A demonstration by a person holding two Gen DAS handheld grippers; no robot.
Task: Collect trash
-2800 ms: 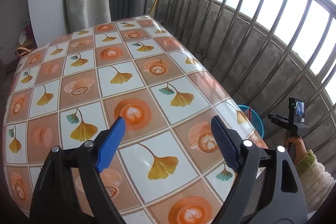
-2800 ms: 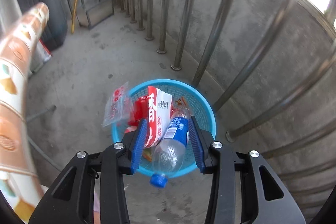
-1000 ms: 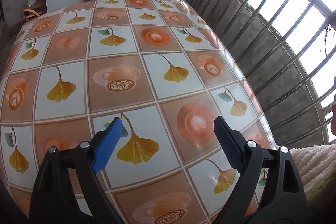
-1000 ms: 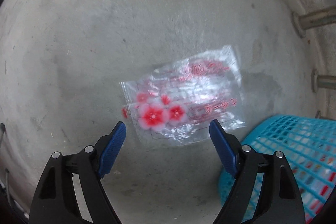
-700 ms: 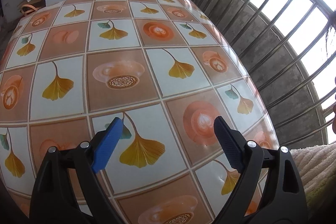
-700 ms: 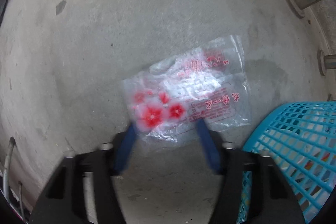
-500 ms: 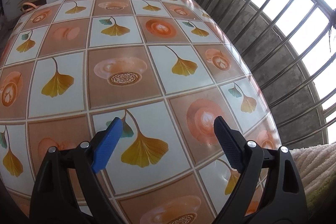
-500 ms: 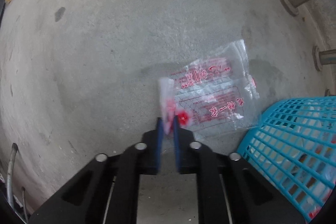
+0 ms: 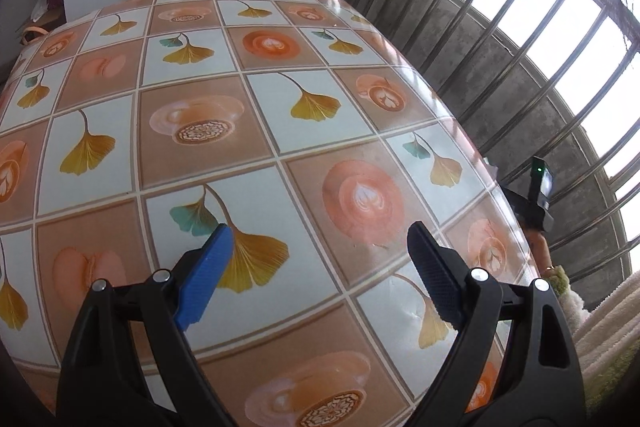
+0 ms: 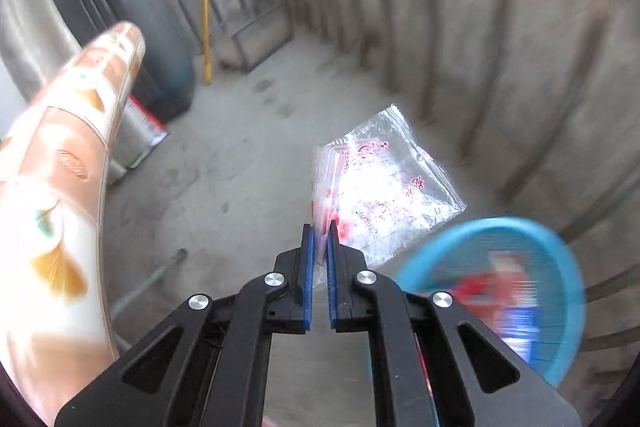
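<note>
Right hand-held gripper [image 10: 319, 227]: its 2 blue pads are pressed together on one edge of a clear plastic bag [image 10: 384, 183] with red print, which hangs off the concrete floor [image 10: 240, 163]. Blue mesh basket [image 10: 520, 291] sits just beside and below the bag, to the lower right, holding blurred red and blue items. Left hand-held gripper [image 9: 320, 247]: fingers spread wide, nothing between them, poised above the bench [image 9: 248, 131] with its leaf-and-cup patterned cover. Metal railing [image 9: 520, 39] borders the bench's far side.
</note>
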